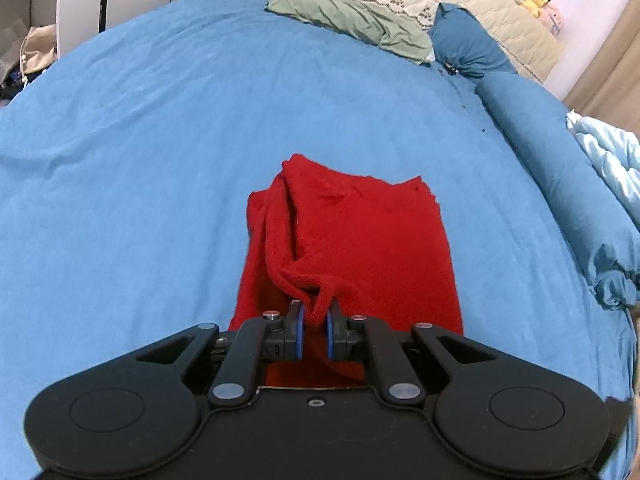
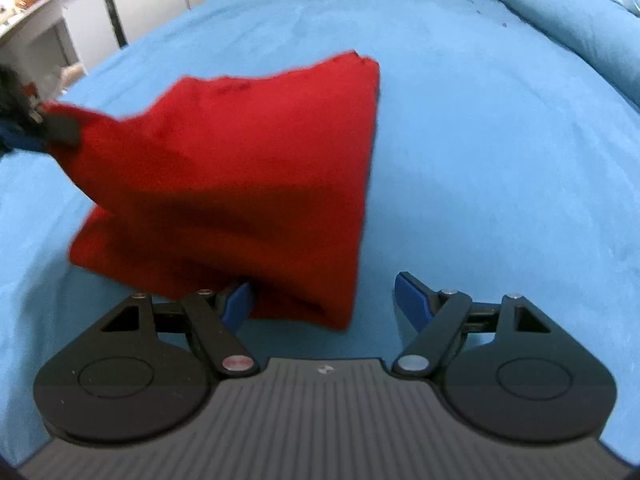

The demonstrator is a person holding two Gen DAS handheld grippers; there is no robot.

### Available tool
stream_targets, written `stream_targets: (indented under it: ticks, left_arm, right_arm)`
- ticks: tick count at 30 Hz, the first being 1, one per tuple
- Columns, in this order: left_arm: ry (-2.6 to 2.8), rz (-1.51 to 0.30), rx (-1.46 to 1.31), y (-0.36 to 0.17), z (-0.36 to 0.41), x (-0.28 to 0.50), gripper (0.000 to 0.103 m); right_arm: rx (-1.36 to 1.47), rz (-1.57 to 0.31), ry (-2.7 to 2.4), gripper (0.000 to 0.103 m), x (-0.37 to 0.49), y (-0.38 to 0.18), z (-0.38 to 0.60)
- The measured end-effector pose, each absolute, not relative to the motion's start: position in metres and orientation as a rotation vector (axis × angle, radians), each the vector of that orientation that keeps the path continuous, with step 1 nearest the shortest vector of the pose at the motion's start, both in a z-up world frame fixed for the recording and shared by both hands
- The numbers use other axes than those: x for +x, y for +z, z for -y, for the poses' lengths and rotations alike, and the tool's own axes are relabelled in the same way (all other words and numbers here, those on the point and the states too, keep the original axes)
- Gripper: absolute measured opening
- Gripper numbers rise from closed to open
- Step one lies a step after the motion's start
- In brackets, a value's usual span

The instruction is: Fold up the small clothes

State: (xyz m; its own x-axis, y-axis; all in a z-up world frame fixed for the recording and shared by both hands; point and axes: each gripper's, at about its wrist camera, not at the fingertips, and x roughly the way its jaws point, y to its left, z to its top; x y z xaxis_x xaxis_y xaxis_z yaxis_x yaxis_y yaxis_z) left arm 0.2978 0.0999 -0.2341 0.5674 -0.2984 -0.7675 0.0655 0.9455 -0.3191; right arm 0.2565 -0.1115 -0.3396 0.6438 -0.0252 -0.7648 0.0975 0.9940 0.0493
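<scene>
We see the red cloth on the blue bed, near the middle. Our left claw is pinching a bunched edge of it and holds that bit up. In the right cam, the cloth's left corner is lifted w/ that claw at the far left. Our right claw is spread wide, w/ the cloth's near end between its blue pads. A green cloth lies far back by a pillow.

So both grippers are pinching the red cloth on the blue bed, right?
Not quite. Only the left gripper pinches the red cloth on the blue bed. The right wrist view shows the right gripper wide open, holding nothing.
</scene>
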Motion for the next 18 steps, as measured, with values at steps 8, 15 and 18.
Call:
stream_targets:
  ticks: [8,15,18]
  left_arm:
    - [-0.210,-0.937,-0.205,-0.227,-0.100,0.282,0.011]
    - [-0.175,-1.034,0.037,-0.298,-0.078,0.267,0.011]
    - [-0.160,-1.039,0.041,-0.312,-0.082,0.269,0.015]
  right_arm:
    - [-0.074,-0.760,-0.235,0.070,0.248,-0.306,0.117]
    - [-0.141,-0.913,-0.140,0.069,0.253,-0.335,0.127]
    - [-0.135,-0.920,-0.115,0.069,0.256,-0.337,0.132]
